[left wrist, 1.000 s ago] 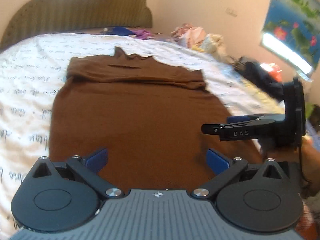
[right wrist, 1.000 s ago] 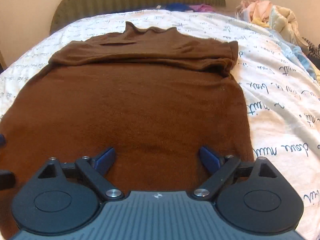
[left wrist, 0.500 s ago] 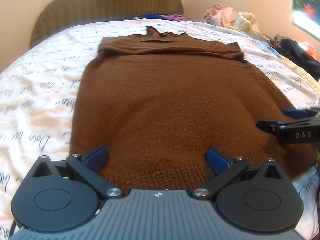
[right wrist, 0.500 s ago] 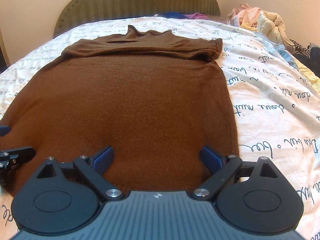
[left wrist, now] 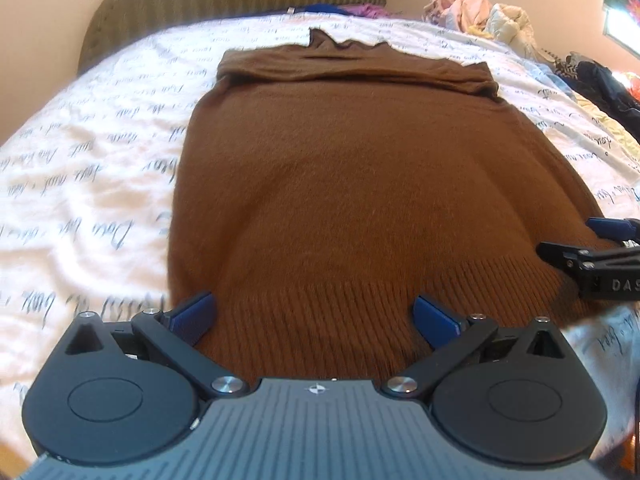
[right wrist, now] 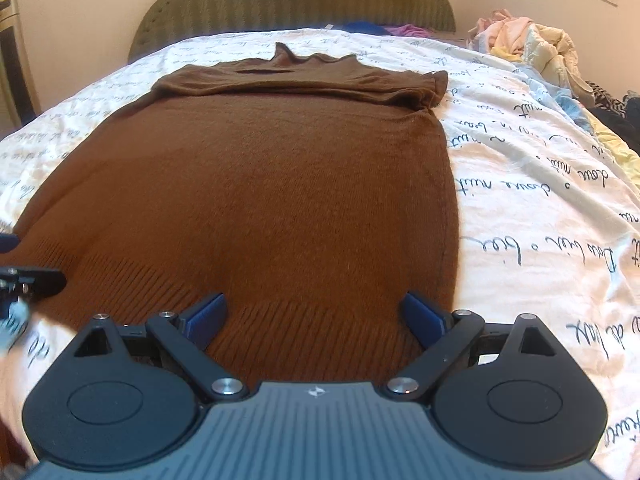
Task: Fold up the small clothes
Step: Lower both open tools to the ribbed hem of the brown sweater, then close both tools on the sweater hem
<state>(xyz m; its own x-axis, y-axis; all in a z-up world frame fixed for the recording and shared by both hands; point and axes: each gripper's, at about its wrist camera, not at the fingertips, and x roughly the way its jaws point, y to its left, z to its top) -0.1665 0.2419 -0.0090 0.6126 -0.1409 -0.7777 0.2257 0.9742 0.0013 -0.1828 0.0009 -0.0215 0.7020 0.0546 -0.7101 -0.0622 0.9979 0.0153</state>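
Sweater (left wrist: 360, 184) hem is best pinched squarely at both corners, left gripper (left wrist: 314, 316) and right gripper (right wrist: 316, 318) being spread wide, empty.

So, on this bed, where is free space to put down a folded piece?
Bare printed sheet runs along the brown sweater's right edge, up to the clothes pile. Another bare strip lies along its left edge in the left wrist view, toward the headboard. The far right corner is crowded with clothes; the near hem has both grippers over it.
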